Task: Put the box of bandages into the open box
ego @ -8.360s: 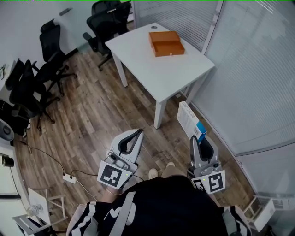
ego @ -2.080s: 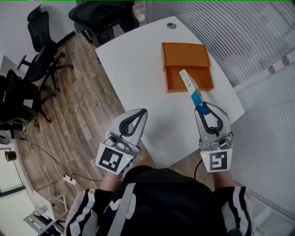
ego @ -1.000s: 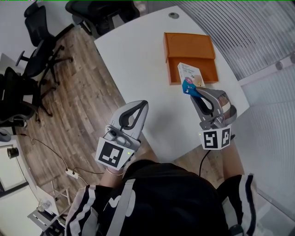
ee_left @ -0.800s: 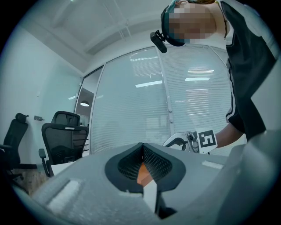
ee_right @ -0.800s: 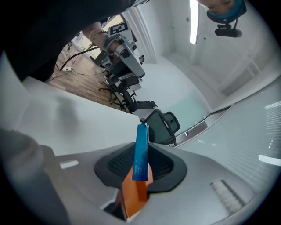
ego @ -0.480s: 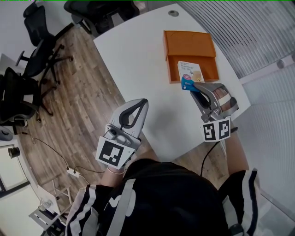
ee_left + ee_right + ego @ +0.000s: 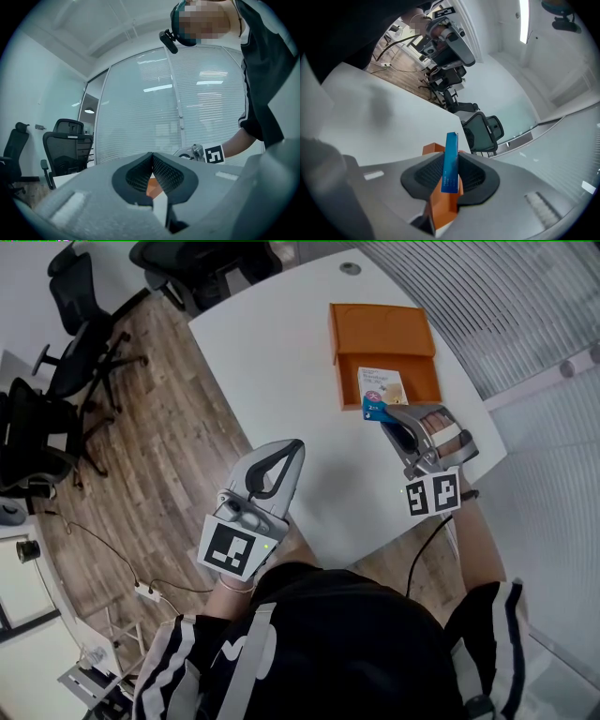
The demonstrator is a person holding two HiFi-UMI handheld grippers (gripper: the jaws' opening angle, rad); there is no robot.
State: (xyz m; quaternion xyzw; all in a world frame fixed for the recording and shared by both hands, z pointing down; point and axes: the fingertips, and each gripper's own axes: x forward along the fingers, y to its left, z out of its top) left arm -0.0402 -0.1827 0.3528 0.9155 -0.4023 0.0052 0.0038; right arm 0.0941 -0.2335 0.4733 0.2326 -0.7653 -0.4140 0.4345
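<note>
Box of bandages [image 7: 382, 390] pinched by its blue end in the right tongs [image 7: 389, 415], pads pressed on its two broad faces, jaws kept part-way apart by the thickness of the carton. From the head view, white printed face up, blue strip toward the tongs, far end reaching out over the tray of the open box [image 7: 380, 329]. Impossible to tell whether touching the tray floor or hanging just above it. In the right gripper view, seen edge-on as a thin blue strip between the meshed pads, orange cardboard right behind and below it.

Open box orange, lid laid back flat toward the far edge of the surface [image 7: 281, 362], tray on the near side, the whole thing close to the right edge. Small round cable port [image 7: 349, 268] at the far edge, beyond the lid.

Left tongs [image 7: 284, 448] held level above the near left edge of the surface, well apart from both boxes, tips closed on each other with nothing between them.

Wood floor [image 7: 159, 427] to the left of the surface, black office chairs [image 7: 33, 437] on it, glass wall with blinds [image 7: 534, 324] along the right edge. White power strip [image 7: 143, 593] on the floor beside the person.
</note>
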